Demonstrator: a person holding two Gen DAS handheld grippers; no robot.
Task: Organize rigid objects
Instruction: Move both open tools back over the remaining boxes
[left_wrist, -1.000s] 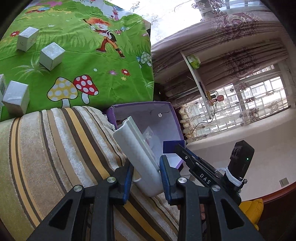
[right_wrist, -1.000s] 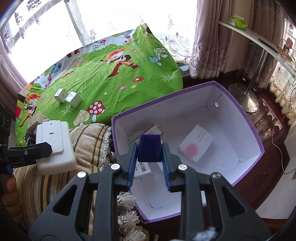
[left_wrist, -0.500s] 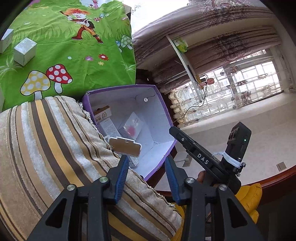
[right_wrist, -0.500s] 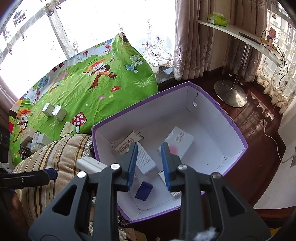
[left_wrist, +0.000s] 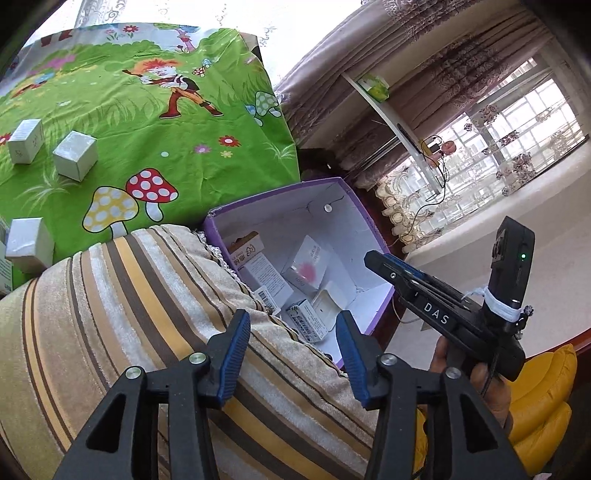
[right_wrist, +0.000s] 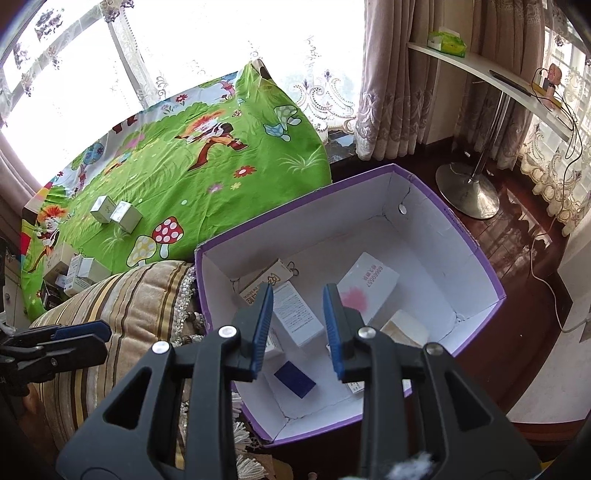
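In the right wrist view, at nine o'clock, small white boxes (right_wrist: 116, 213) sit on the green cartoon sheet (right_wrist: 177, 173), with more crowded at its near edge just beside the striped cushion (right_wrist: 122, 306). The left tongs (right_wrist: 85, 334) reach in over that cushion at eight o'clock. In the left wrist view the left tongs (left_wrist: 291, 354) hover over the cushion's edge, jaws opening, nothing between the blue pads.

At centre stands the purple box (right_wrist: 476, 258), white inside, touching the cushion on its nine o'clock side. Inside lie several cartons: a long white one (right_wrist: 295, 314) by the nine o'clock wall, a white one with a pink blotch (right_wrist: 365, 284) toward one o'clock, a cream slab (right_wrist: 404, 328) at three o'clock, and a small blue block (right_wrist: 294, 378) at the six o'clock end.

The right tongs (right_wrist: 297, 328) hang above the box, jaws opening and empty; the blue block lies on the floor of the box under them, apart from the pads.

At two o'clock, a shelf (right_wrist: 491, 79) carries a green packet (right_wrist: 447, 42).
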